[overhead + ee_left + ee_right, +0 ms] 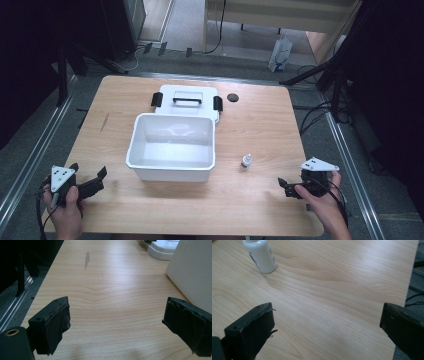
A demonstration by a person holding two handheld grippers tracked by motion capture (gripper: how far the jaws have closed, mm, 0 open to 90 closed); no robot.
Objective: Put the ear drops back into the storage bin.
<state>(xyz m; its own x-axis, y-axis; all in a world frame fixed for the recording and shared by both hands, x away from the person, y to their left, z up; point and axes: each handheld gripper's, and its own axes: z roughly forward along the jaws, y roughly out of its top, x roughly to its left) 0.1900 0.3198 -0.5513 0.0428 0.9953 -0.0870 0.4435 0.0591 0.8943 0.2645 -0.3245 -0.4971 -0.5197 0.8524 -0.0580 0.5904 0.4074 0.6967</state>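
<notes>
High view, counter: a light wooden counter (260,125) with rounded corners carries every item.
White bin: a white rectangular plastic bin (171,172) stands open-topped at the middle of the counter, slightly toward the near edge; its inside looks bare, nothing lying on the floor of it.
Lid: a white plastic lid with a black handle and black side clips (186,101) lies flat just behind the bin, toward the far edge, touching or nearly touching the bin's back wall.
Bottle: a small white plastic bottle with a pale cap (246,161) stands upright on the bare wood between the bin and the right tongs, apart from both; in the right gripper view it sits at the top left (261,255), well ahead of the jaws.
Black disc: a small round black disc (232,97) lies near the far edge, just right of the lid.
Left tongs: the left tongs (98,179), held near the near left corner, have jaws spread wide with only wood between them (116,322).
Right tongs: the right tongs (283,187), held near the near right corner, also gape apart, gripping nothing (327,327).
</notes>
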